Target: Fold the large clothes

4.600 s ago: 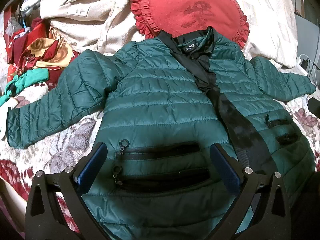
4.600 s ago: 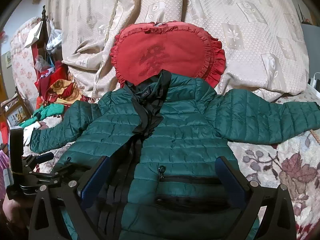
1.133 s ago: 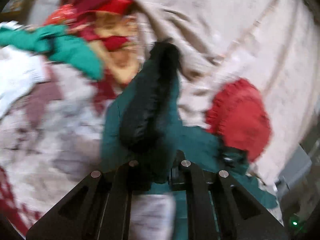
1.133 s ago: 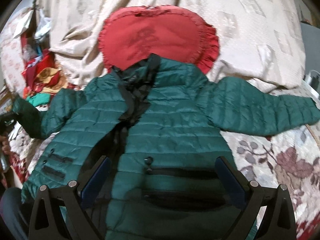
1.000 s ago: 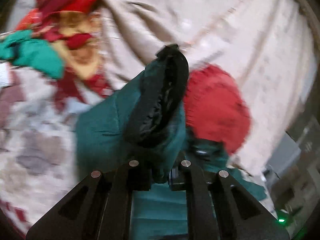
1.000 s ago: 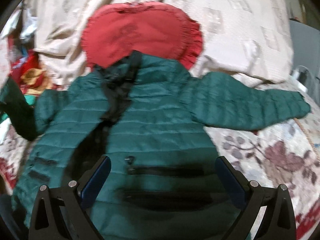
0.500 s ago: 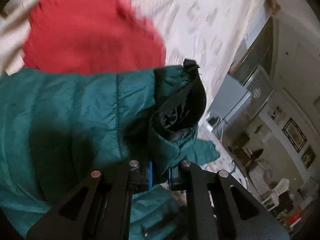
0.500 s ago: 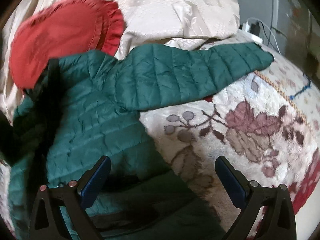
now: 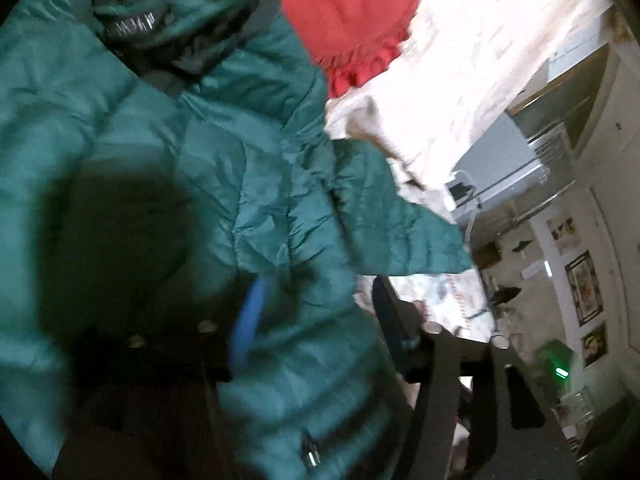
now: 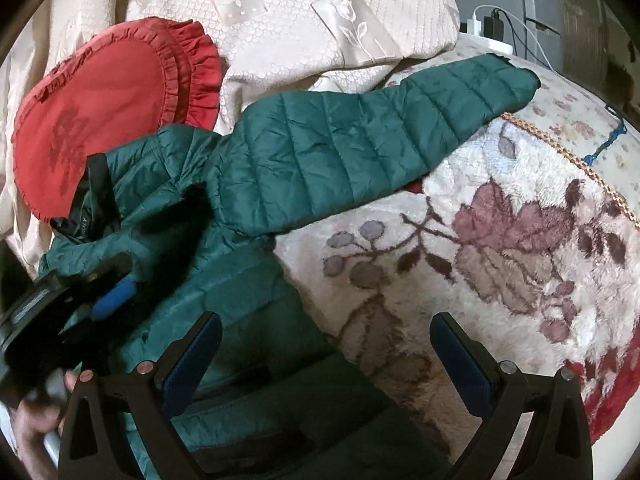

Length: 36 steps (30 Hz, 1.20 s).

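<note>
Green puffer jacket (image 10: pixel 320 152) on the bed.
Left claw (image 9: pixel 316 320) and right claw (image 10: pixel 324 360) spread; one sleeve (image 10: pixel 400 120) extends beyond the right claw.

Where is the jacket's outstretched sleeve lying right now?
In the right wrist view the sleeve stretches from the green jacket toward the upper right, across the floral blanket, below the cream quilt and right of the red cushion.

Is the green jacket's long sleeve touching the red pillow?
Apart. In the right wrist view, the outstretched sleeve lies across the flowered blanket, with cream bedspread showing between it and the red frilly pillow.
</note>
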Each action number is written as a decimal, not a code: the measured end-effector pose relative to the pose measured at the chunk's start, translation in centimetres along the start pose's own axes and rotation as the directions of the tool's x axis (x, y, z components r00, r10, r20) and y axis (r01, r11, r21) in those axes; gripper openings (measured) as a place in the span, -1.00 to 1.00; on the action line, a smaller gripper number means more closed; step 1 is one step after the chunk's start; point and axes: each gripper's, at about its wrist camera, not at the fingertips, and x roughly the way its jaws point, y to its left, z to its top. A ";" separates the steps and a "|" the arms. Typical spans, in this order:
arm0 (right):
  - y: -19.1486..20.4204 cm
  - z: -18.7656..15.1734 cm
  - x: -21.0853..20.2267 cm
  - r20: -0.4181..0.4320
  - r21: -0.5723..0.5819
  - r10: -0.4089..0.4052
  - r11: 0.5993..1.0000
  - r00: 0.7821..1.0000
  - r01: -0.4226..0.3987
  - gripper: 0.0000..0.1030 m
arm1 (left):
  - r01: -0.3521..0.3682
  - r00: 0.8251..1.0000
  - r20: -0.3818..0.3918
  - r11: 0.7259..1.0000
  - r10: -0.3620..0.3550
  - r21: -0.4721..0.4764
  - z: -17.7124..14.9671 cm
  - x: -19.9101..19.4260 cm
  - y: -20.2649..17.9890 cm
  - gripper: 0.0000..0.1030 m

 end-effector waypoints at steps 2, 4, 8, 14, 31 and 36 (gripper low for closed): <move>0.0 -0.1 -0.4 0.016 -0.003 0.008 1.000 1.000 -0.008 1.00 | 0.014 0.999 0.030 1.000 -0.014 0.023 0.2 -3.1 -0.1 0.14; 0.3 -0.1 -0.6 0.027 -0.015 0.022 1.000 0.999 -0.022 1.00 | -0.052 0.992 0.120 0.997 0.044 0.064 0.6 -7.8 1.3 0.14; 2.3 -0.7 -2.2 0.099 -0.106 0.104 0.990 0.990 -0.093 1.00 | -0.286 0.885 0.355 0.954 0.300 -0.094 2.1 -15.9 6.8 0.14; 9.1 -1.9 -4.5 0.188 -0.422 0.370 0.867 0.910 -0.266 1.00 | -0.465 0.794 0.281 0.836 0.539 -0.291 3.0 -17.6 12.3 0.13; 18.1 3.1 13.5 -0.373 -0.343 0.276 0.846 0.886 -0.408 1.00 | -0.543 0.766 0.160 0.760 0.623 -0.357 4.1 -13.8 15.7 0.17; 18.9 2.5 13.9 -0.397 -0.404 0.261 0.811 0.880 -0.422 1.00 | -0.567 0.726 0.225 0.751 0.650 -0.339 4.0 -15.4 13.5 0.16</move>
